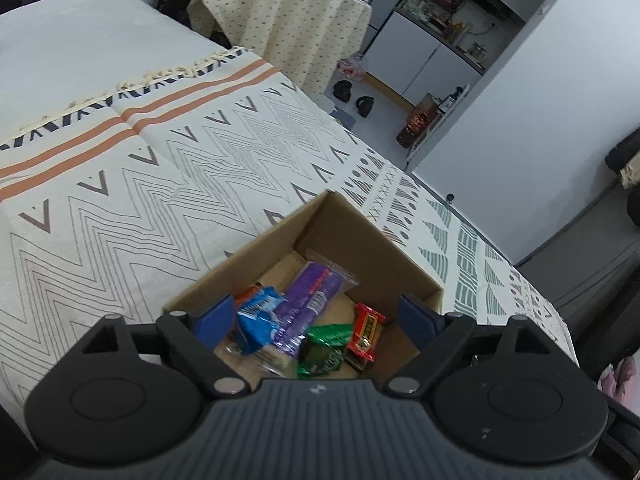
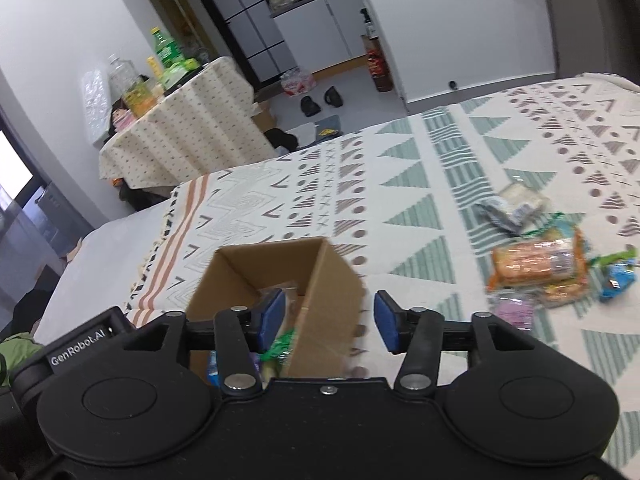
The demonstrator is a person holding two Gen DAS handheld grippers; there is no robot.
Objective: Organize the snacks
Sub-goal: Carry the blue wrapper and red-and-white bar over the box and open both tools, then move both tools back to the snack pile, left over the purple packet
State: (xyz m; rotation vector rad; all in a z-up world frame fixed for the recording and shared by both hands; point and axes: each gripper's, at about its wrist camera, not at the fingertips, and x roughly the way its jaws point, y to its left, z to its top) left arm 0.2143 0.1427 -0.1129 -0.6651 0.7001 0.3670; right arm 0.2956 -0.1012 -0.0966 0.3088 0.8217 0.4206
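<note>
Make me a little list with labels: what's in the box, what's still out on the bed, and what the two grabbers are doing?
Box: open brown cardboard box on the patterned bedspread
Inside: purple packet, blue packet, green packet, red packet
Still out: orange wrapped snack and small packets beside it
Left gripper: open, empty, over the box
Right gripper: open, empty

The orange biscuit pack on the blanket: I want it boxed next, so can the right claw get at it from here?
Probably yes. The right claw is open and empty, and the orange biscuit pack lies uncovered atop the loose pile, nothing between them.
</note>
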